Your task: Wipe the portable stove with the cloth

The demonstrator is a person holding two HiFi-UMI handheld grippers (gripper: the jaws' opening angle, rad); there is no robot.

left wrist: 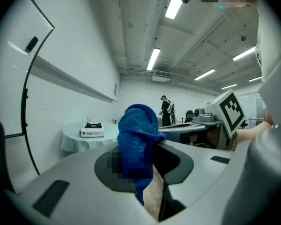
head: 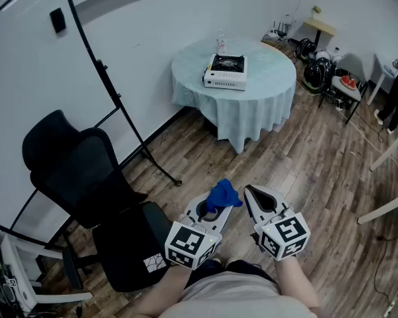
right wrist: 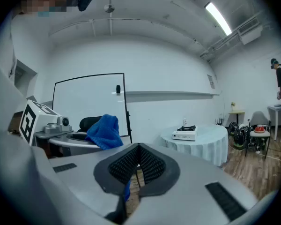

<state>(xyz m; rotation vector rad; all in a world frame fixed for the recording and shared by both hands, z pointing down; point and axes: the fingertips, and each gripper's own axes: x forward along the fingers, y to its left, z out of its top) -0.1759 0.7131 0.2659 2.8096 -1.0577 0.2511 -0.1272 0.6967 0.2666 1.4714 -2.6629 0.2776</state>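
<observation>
A white portable stove (head: 225,71) with a black burner top sits on a round table (head: 272,78) covered in a pale green cloth, far ahead of me. It is small in the left gripper view (left wrist: 92,131) and the right gripper view (right wrist: 185,134). My left gripper (head: 215,203) is shut on a bunched blue cloth (head: 223,194), which fills the jaws close up (left wrist: 138,144). My right gripper (head: 257,197) is held beside it, jaws shut and empty (right wrist: 138,159). Both grippers hover low over the wooden floor, well short of the table.
A black office chair (head: 93,191) stands close at my left. A whiteboard on a black stand (head: 113,98) lines the left side. A clear bottle (head: 221,44) stands behind the stove. Bags, a small table and chairs (head: 331,71) crowd the far right. A person (left wrist: 165,110) stands far off.
</observation>
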